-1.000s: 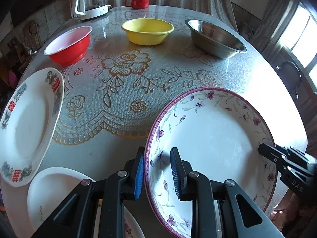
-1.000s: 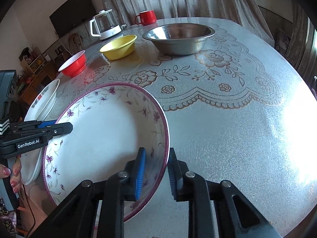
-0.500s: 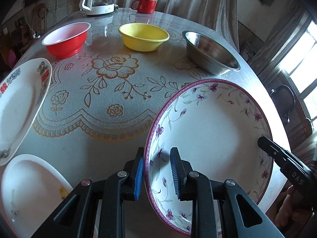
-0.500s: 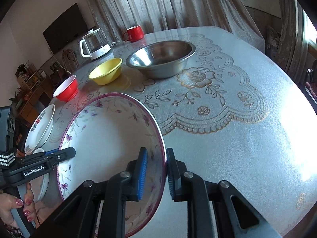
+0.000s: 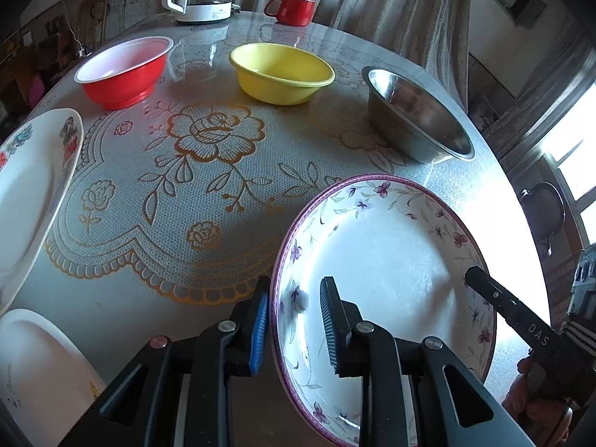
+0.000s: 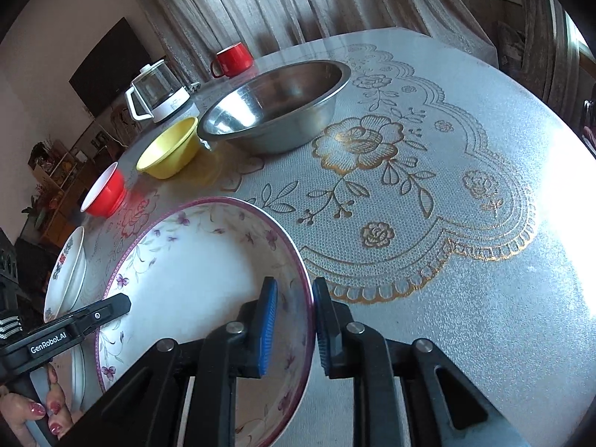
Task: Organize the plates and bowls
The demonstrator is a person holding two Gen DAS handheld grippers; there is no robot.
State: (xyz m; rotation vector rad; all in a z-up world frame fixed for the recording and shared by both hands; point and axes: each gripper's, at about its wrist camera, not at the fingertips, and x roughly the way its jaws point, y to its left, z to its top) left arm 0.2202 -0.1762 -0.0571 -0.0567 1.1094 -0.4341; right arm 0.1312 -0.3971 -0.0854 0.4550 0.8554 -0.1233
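Both the left gripper (image 5: 292, 326) and right gripper (image 6: 294, 326) clamp opposite rims of the floral plate (image 5: 387, 260) above the table (image 5: 223, 246); the right's jaws have just been opening slightly. Beyond stand red bowl (image 5: 124, 70), yellow bowl (image 5: 281, 72) and steel bowl (image 5: 417, 126). Only the left view shows the plain white plate (image 5: 33, 357)

Left wrist view: looks steeply down along its fingers, close over the floral plate's (image 5: 387, 260) left rim, facing the bowls.
Right wrist view: close over the opposite rim, facing the curtains.
Shared: floral plate, steel bowl (image 6: 275, 104), yellow bowl (image 5: 281, 72).
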